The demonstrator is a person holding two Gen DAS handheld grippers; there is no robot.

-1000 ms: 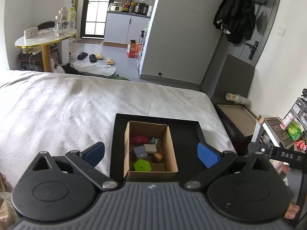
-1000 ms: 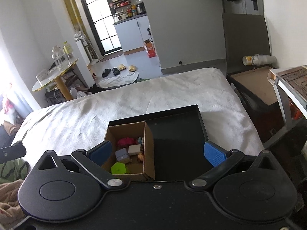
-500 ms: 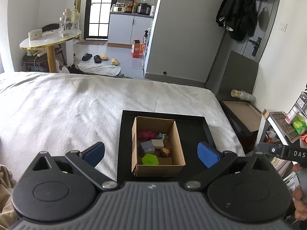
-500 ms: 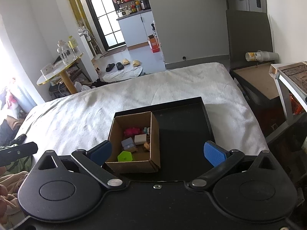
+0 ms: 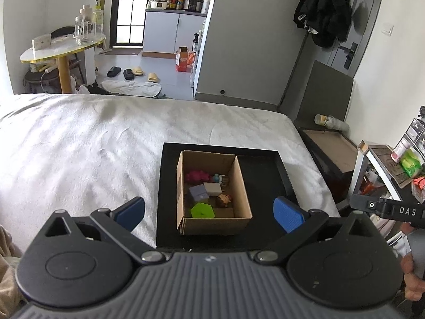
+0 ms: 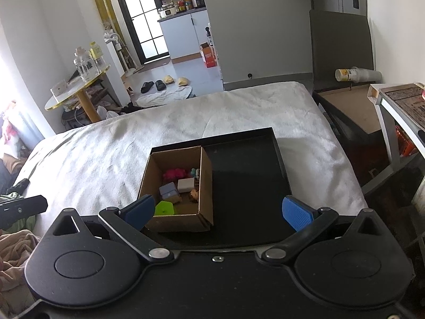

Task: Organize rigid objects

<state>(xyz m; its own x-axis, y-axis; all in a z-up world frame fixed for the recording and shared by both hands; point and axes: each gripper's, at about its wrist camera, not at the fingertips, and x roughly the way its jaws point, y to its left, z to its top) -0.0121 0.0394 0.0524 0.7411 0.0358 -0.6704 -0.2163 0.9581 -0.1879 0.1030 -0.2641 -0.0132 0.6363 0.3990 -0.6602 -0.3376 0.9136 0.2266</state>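
Note:
An open cardboard box stands in the left part of a black tray on the white bed. Inside it lie several small toys: a pink one, a purple block, a white block, a green piece and a small brown figure. My left gripper hovers open above the near end of the box, holding nothing. My right gripper is open too, over the tray's near edge, with its left finger beside the box.
The white bed cover spreads to the left and beyond the tray. A dark low table and a shelf stand right of the bed. A round table with bottles and slippers on the floor lie beyond it.
Both grippers have drawn back and risen, so the box and tray look smaller and farther away. Both stay open and the box contents have not moved.

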